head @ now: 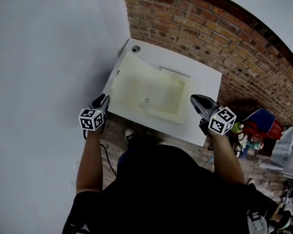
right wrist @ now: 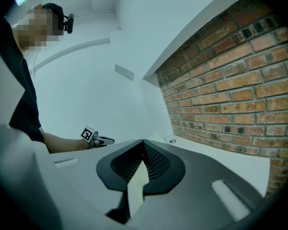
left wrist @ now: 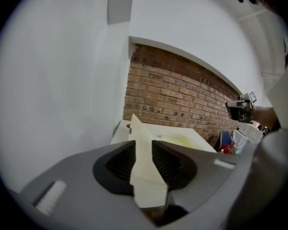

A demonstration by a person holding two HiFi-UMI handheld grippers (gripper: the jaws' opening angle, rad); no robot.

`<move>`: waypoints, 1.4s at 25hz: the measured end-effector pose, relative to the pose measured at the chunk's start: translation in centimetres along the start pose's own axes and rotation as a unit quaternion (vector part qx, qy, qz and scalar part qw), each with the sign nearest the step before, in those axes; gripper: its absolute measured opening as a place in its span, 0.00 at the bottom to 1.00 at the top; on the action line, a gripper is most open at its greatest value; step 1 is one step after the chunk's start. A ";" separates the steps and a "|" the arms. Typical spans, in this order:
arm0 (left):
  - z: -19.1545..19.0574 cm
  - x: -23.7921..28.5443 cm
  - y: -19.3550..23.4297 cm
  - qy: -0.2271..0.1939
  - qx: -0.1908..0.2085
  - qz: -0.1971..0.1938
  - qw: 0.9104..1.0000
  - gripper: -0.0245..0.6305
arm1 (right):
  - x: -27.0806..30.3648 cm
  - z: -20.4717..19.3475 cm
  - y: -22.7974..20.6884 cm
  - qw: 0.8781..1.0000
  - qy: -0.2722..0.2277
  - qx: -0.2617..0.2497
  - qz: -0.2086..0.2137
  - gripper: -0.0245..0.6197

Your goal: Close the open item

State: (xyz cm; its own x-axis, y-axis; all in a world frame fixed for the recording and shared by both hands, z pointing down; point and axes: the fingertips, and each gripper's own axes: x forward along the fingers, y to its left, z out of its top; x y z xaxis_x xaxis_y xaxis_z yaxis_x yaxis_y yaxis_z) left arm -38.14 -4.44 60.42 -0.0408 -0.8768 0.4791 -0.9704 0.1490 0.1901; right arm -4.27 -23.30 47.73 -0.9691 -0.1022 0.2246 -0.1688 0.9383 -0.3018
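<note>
Left gripper point(head: 104, 98): jaws a bit apart, pale yellow plastic lid point(head: 136, 87) edge sitting between them
Right gripper point(head: 193, 98): clamped on that lid

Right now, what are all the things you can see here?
white box: one, white, against the brick wall, in front of the person
lid: one, pale yellow, over the box's top
brick wall: one, red-brown, behind the box
white wall: one, at the left
clutter: several red, blue and white things, floor at right; too small to name
cable: one, dark, floor near the left arm
left tool: one, grey, jaws apart, lid between them
right tool: one, grey, shut on the lid
person: one, black shirt, bare forearms
</note>
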 end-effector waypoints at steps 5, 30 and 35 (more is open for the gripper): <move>-2.7 1.4 1.5 0.030 -0.026 0.010 0.999 0.23 | 0.6 -0.8 -0.1 1.000 0.013 0.008 0.000 0.04; -9.5 8.3 3.0 0.092 -0.169 -0.056 0.980 0.37 | 3.2 -2.7 -0.5 0.999 0.048 0.024 -0.004 0.04; -8.8 8.5 2.9 0.074 -0.185 -0.058 0.978 0.28 | 3.0 -3.0 -0.3 0.998 0.051 0.025 -0.007 0.04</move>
State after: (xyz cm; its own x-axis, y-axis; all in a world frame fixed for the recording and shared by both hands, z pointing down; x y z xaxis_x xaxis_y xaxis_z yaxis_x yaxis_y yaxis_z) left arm -39.20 -7.47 72.61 0.1249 -0.8263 0.5493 -0.8128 0.2322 0.5342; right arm -6.54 -22.90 51.27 -0.9435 -0.0789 0.3219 -0.1941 0.9188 -0.3438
